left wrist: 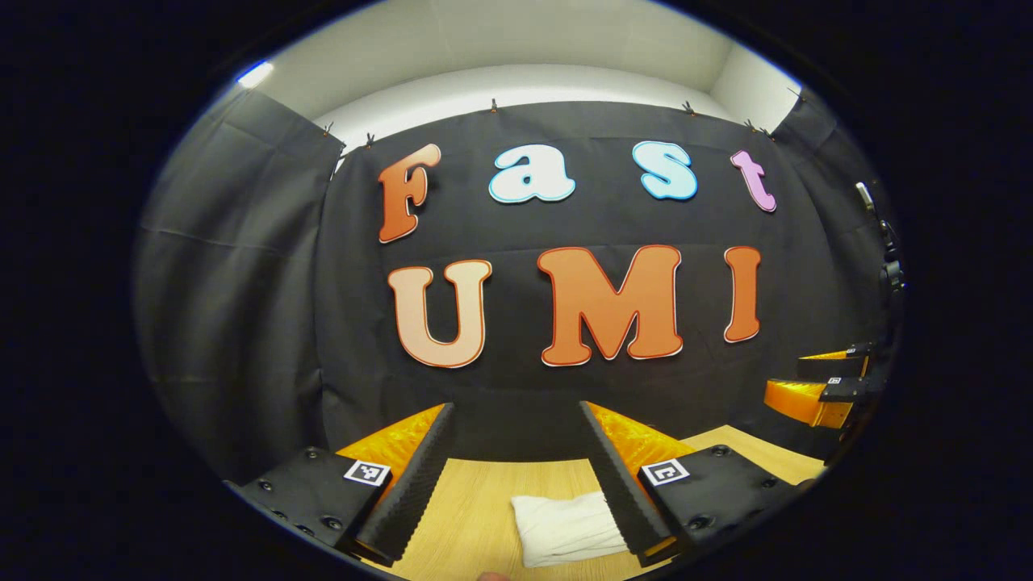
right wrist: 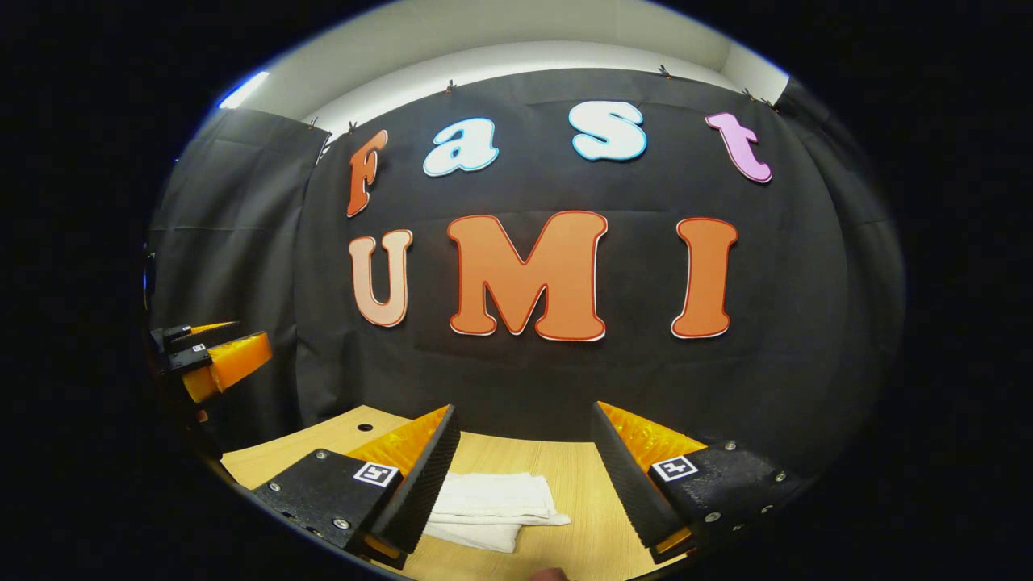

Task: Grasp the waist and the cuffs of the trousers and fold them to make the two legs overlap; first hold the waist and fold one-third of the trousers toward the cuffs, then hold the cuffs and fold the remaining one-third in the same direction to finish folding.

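The white trousers (left wrist: 565, 528) lie folded into a small thick bundle on the wooden table (left wrist: 468, 508). In the left gripper view, my left gripper (left wrist: 516, 420) hangs open above the table, the bundle below and partly behind its right finger. In the right gripper view the same trousers (right wrist: 492, 508) lie under the left finger of my right gripper (right wrist: 524, 424), which is also open and holds nothing. Each gripper shows at the other view's edge: the right gripper (left wrist: 823, 391) at far right, the left gripper (right wrist: 214, 355) at far left.
Black cloth walls close the booth behind the table and on both sides. A small hole (right wrist: 365, 428) sits in the table (right wrist: 581, 484) near its back left corner. Bare wood lies around the bundle.
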A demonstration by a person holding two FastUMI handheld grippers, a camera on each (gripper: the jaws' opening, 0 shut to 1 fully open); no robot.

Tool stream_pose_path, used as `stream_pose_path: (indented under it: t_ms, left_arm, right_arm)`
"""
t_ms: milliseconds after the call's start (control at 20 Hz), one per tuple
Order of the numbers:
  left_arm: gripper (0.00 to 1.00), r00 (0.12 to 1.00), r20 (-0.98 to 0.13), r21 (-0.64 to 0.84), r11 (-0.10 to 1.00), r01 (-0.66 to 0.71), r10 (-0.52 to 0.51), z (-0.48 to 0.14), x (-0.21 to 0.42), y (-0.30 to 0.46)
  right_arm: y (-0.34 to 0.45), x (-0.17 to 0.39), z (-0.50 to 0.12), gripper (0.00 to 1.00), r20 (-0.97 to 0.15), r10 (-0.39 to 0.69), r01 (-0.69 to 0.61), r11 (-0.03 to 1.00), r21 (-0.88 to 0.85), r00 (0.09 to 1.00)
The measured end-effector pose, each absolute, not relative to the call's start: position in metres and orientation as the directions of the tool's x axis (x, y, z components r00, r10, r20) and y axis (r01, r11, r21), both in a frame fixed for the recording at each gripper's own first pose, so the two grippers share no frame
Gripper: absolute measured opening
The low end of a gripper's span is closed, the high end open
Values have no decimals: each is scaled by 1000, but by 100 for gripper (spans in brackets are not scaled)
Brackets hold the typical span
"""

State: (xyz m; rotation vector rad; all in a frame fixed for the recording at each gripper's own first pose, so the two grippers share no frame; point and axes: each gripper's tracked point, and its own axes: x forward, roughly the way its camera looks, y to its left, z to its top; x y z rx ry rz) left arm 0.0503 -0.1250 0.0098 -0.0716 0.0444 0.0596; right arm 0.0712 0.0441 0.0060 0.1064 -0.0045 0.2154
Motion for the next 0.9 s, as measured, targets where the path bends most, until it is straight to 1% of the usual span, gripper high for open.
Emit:
stream_pose_path:
  t_ms: [100, 150, 900]
  left_arm:
    - [97, 997, -53, -81, 995, -64, 60, 7, 51, -125]
    - [96, 997, -50, -80, 994, -67, 63, 7, 50, -124]
    - [96, 996, -42, -73, 994, -83, 80, 8, 49, -123]
  right_arm:
    - [45, 71, 2, 100, 7, 217, -216, 971, 106, 976]
    - [44, 70, 2, 98, 7, 216, -215, 971, 104, 976]
    - [50, 77, 5, 98, 15, 245, -245, 965, 96, 969]
